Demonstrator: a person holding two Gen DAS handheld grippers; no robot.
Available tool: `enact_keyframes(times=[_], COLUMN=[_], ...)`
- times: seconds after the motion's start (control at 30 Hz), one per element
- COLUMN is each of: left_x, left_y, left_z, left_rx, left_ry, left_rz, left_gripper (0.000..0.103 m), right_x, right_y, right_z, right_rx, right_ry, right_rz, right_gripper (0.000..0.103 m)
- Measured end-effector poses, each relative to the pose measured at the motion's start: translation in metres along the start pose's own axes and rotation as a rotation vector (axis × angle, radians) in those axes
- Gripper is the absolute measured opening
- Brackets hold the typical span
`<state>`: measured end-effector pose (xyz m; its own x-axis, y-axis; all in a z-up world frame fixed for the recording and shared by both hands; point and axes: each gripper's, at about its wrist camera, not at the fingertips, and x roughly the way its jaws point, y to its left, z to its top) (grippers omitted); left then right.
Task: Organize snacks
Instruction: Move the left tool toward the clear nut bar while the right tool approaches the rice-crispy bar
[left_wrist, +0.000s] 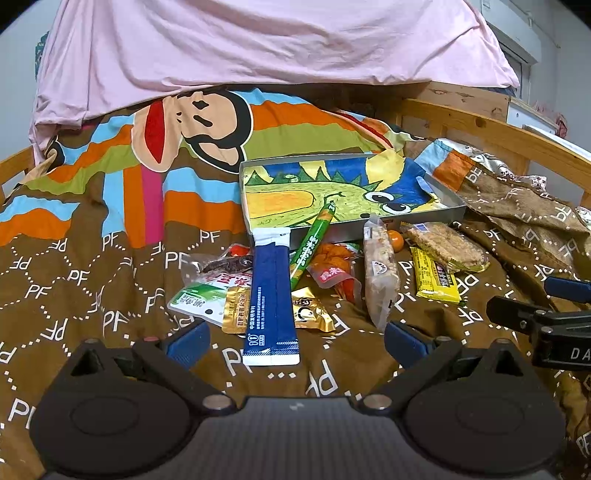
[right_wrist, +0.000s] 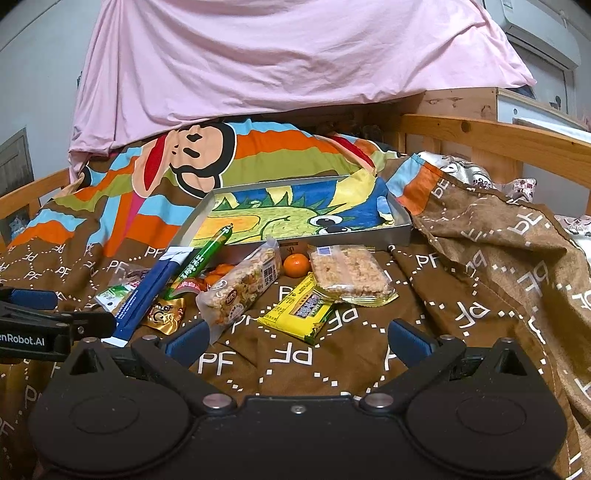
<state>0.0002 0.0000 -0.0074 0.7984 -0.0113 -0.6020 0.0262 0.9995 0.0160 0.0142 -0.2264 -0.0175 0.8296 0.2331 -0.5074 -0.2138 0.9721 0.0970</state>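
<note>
We find both claws, left claw (left_wrist: 293, 341) and right claw (right_wrist: 299, 338), spread and empty. Snacks (left_wrist: 314, 273) lie heaped on the quilt (left_wrist: 92, 295), at the tray's (left_wrist: 258, 164) six o'clock. Risk: overlapping packets drag neighbours; soft bedding yields under a pinch.

Bed with a wooden frame (right_wrist: 491, 138), covered by a brown "PF"-patterned quilt (right_wrist: 332, 354) bearing a striped cartoon-monkey panel (left_wrist: 207, 125). A pink sheet (left_wrist: 258, 40) hangs across the far side. Grey wall (right_wrist: 37, 74) at left; white air conditioner (right_wrist: 535, 22) at upper right.
</note>
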Motion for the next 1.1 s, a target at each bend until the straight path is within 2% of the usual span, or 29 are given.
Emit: enact_keyframes(times=[0.5,0.77,0.97,1.1], left_x=[0.005,0.025,0.059,0.082], left_y=[-0.005,-0.018,-0.027,-0.034], left_z=[0.010,0.036,0.062,0.073], left_rx=[-0.002,0.071,0.072,0.109], left_ry=[0.006,-0.014,0.040,0.083], left_rz=[-0.019,-0.077,-0.152,-0.173], left_gripper=[0.103,0.103,0.103,0.103], right_x=[0.003,0.019,0.049,0.073], right_y=[-0.004,-0.028,-0.042,-0.050], right_z=[0.003,0.012,0.024,0.032], right_rx=[0.019,0.030,-0.021,-0.061], right_ry=[0.000,-0.025,-0.009,0.021], right_rz=[-0.001,-0.023,-0.007,0.007], right_gripper=[0.102,0.102,0.102,0.102])
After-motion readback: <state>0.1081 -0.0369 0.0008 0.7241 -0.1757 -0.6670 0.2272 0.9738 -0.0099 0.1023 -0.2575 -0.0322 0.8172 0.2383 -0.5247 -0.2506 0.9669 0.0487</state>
